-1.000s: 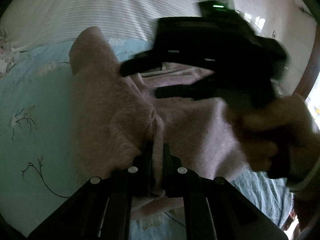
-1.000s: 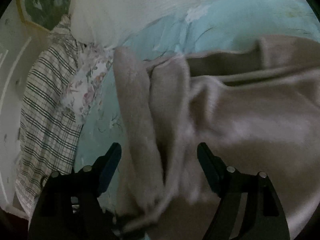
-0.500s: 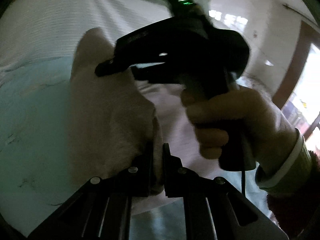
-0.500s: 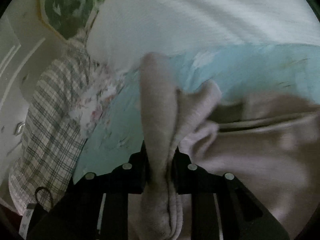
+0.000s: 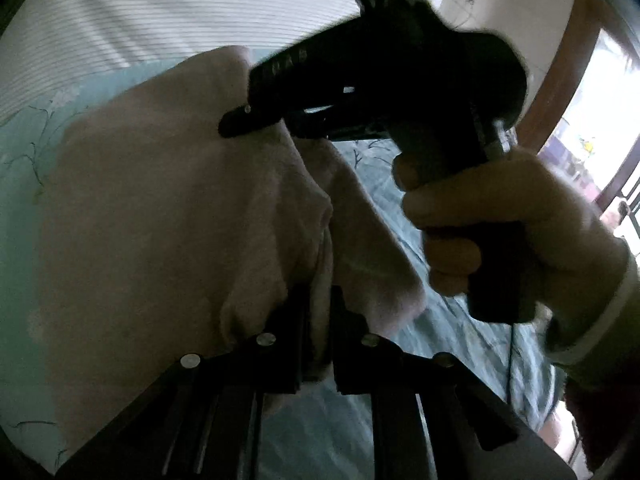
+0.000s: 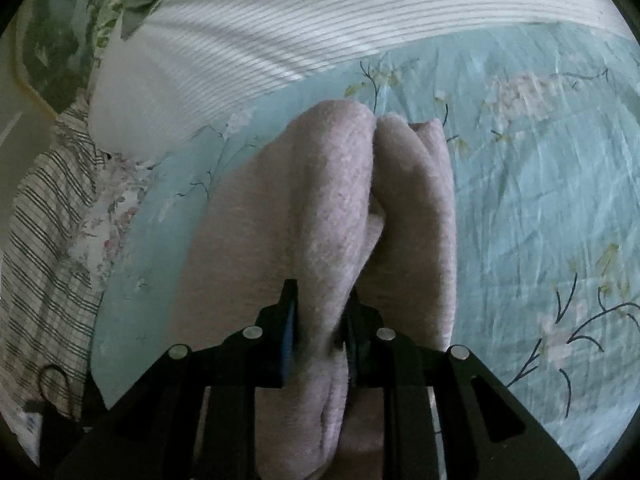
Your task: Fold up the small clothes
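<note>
Pinkish-grey garment (image 6: 320,220) hung bunched between both claws, lifted above the teal floral bedsheet (image 6: 540,200). Its long axis ran away from the right claw (image 6: 320,332), towards the white striped pillow (image 6: 280,32), with the far end rounded over in two lobes. In the left wrist view the same garment (image 5: 160,220) draped up and leftward from the left claw (image 5: 316,332), so the cloth sat directly ahead of each claw and neither had to reach.

Right claw: nearly together, clamped on a thick doubled fold that passed between the pads and trailed back under the camera. Left claw: jaws were easing apart slightly, though a thinner edge of fabric was pinched between them (pads looked pressed on it). The person's hand (image 5: 500,232) gripped the right tool's handle, close beside and above the left claw.

Judgement: the fold depended on carrying both held edges together over the sheet, then laying the garment down flat along that axis.
</note>
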Action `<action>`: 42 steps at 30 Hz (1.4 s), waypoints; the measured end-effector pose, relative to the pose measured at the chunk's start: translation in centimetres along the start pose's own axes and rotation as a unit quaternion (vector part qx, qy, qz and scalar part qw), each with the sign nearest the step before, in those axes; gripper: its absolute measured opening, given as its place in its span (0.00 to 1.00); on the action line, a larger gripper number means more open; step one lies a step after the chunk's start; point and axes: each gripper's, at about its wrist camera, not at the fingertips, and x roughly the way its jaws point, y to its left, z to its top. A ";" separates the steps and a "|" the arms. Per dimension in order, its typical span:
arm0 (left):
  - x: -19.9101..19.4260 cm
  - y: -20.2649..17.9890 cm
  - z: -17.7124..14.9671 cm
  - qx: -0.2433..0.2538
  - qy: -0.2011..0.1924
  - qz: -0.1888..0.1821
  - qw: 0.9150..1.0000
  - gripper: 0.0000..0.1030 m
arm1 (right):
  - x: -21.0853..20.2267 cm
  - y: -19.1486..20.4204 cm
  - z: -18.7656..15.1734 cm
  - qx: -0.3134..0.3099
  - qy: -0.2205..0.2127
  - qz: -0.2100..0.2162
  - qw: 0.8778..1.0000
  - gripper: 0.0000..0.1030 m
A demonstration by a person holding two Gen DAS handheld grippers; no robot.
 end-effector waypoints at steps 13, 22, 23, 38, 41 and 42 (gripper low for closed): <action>-7.6 9.9 -4.7 -0.089 -0.008 0.063 0.994 0.57 | -1.8 -0.5 0.8 -0.011 -0.010 -0.047 0.999 0.19; -6.1 13.9 -2.8 -0.161 -0.001 0.026 0.987 0.59 | -4.2 -0.5 1.3 -0.019 -0.041 -0.074 0.996 0.18; -5.5 14.0 -2.8 -0.162 -0.001 0.023 0.987 0.64 | -3.8 -1.0 1.3 -0.018 -0.033 -0.100 0.994 0.18; 0.4 16.4 -1.3 -0.208 0.029 -0.007 0.978 0.79 | -2.3 -3.3 -2.5 0.048 0.001 -0.043 0.998 0.90; 0.6 16.3 -1.0 -0.204 0.027 -0.012 0.978 0.78 | -1.1 -3.0 -3.2 0.044 0.008 -0.030 0.999 0.83; 0.8 16.3 -0.6 -0.203 0.026 -0.014 0.979 0.76 | -1.0 -2.9 -3.3 0.042 0.011 -0.025 0.999 0.71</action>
